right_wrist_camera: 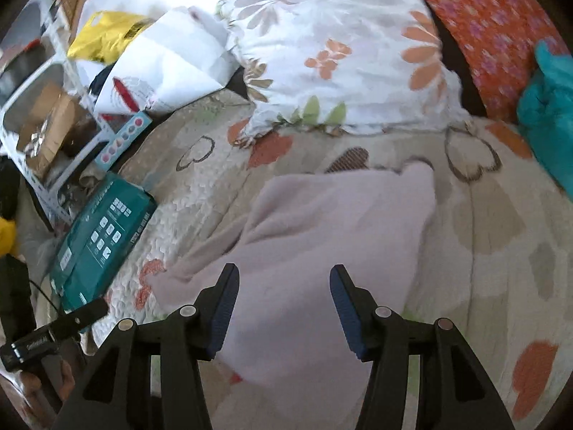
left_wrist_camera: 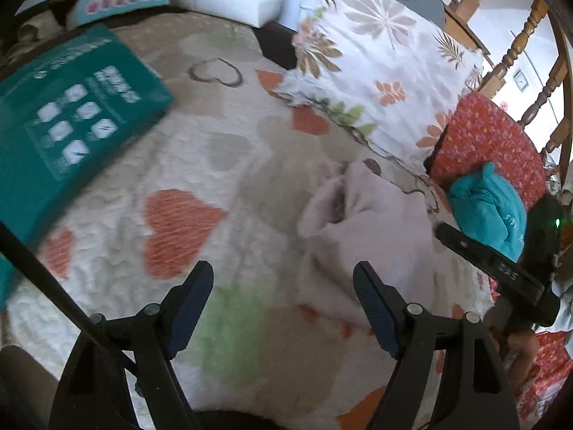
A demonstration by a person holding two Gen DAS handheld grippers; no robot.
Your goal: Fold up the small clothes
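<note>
The bed's cream quilted cover printed with orange, beige and green hearts (right_wrist_camera: 483,251) carried everything, with a white pillow patterned in leaves and flowers (right_wrist_camera: 333,57) and a red flowered cushion (right_wrist_camera: 490,36) at its far side and a flat teal cardboard box (right_wrist_camera: 104,240) off to the left. The task's thing, a pale pink fleecy small garment (right_wrist_camera: 322,236), lay spread on the cover, its long axis running from the near left up toward the far right in the right wrist view. It lay directly under and ahead of the right claw (right_wrist_camera: 284,308), whose jaws stood spread with nothing pinched between them, fleece showing in the gap. The left claw (left_wrist_camera: 283,308) was also spread and empty, mostly above bare cover, the garment lying ahead and to its right with only its right finger over the edge. By my judgement the right hand was nearer for the next grab. A small teal garment (left_wrist_camera: 490,211) sat beside the cushion, apart.
</note>
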